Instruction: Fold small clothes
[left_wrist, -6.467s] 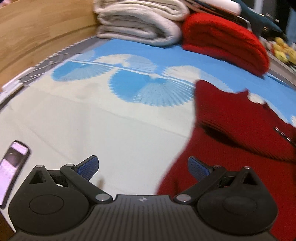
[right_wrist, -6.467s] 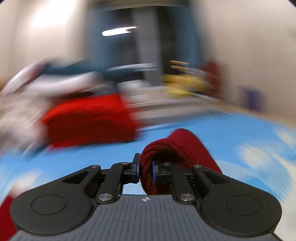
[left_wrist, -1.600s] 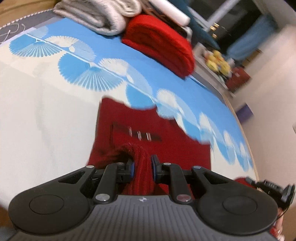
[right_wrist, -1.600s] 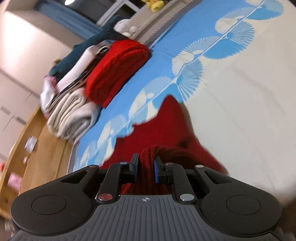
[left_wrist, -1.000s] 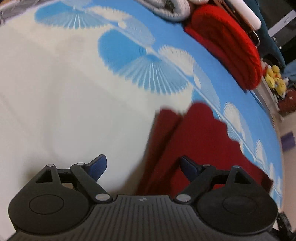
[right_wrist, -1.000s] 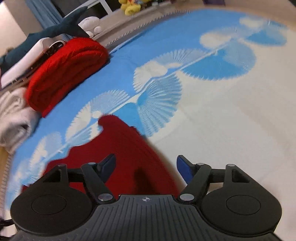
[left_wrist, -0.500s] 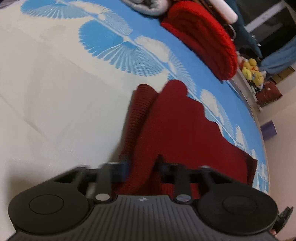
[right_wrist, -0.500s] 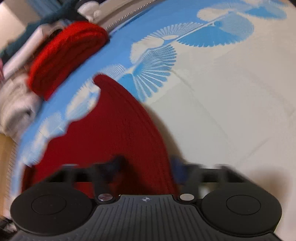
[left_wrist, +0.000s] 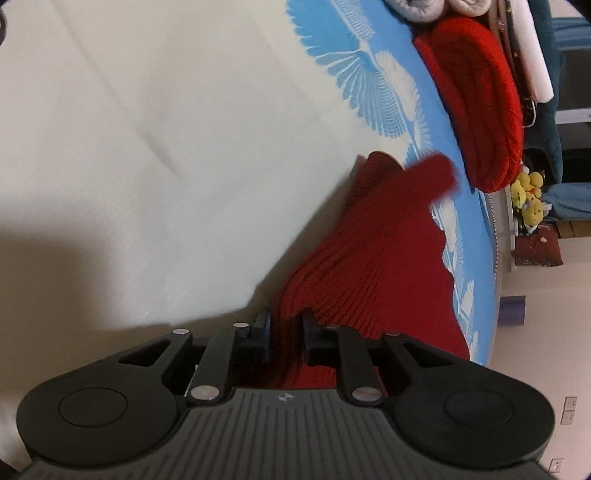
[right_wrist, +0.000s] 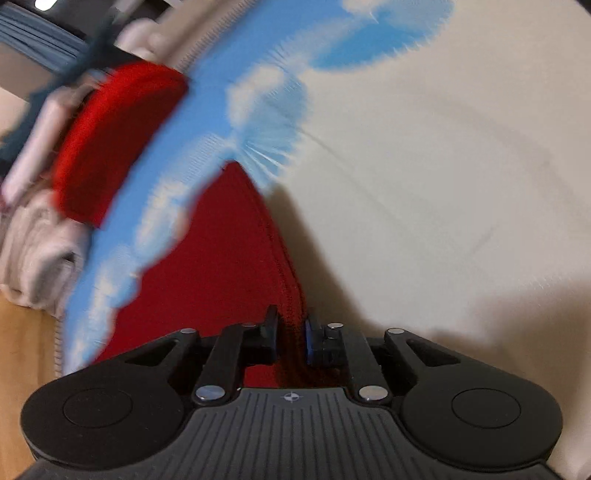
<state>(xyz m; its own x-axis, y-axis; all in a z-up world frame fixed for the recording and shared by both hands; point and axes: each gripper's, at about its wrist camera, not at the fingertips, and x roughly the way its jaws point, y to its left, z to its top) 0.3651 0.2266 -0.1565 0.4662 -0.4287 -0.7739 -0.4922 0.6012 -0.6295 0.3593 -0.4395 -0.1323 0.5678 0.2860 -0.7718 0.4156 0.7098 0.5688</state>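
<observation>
Your right view is blurred. The dark red knit garment (left_wrist: 373, 258) lies on the bed (left_wrist: 147, 147). Your left gripper (left_wrist: 285, 332) is easing open, your right gripper (right_wrist: 291, 334) is closing; both jaws pinch its near edge. A folded red sweater (left_wrist: 480, 99) lies beyond.

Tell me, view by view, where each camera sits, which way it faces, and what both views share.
Left wrist: on the left gripper, facing forward and down along its fingers at the dark red garment pinched between them; no hand shows.
Right wrist: on the right gripper, facing forward and down; its jaws are closing on that garment's edge; no hand shows.
Shared: the garment, the cream-and-blue bedspread, the folded bright red knit.
</observation>
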